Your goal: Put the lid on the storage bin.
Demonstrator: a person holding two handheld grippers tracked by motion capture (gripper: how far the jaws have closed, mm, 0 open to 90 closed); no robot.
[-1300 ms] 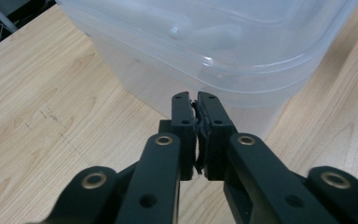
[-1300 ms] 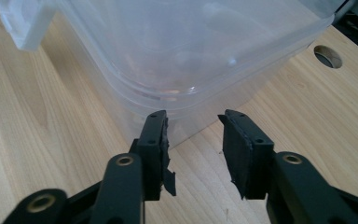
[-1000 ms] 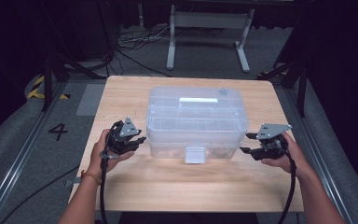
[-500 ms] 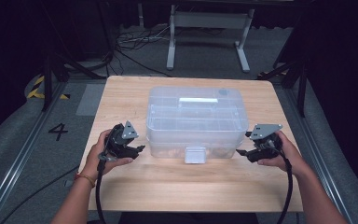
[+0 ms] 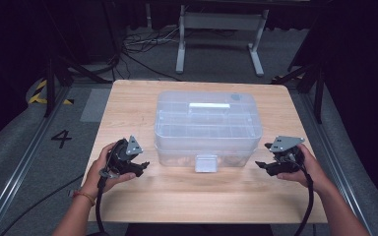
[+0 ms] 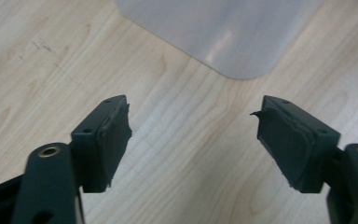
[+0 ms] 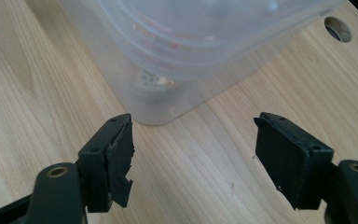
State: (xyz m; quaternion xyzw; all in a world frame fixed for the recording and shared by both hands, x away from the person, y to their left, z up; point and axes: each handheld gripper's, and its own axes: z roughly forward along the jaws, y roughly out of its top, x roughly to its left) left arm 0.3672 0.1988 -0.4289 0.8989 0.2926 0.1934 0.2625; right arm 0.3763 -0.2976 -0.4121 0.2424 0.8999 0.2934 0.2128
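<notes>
The clear plastic box point(image 5: 207, 129) sits mid-frame on the wooden table point(image 5: 128, 103), long axis left to right, latch tab point(image 5: 206, 162) facing the bottom edge. Its contents are blurred behind the frosted walls. My left gripper point(image 5: 139, 164) stands just left of it, jaws having just been opening, nothing between them. My right gripper point(image 5: 263, 157) stands just right, jaws wide, gripping nothing.
</notes>
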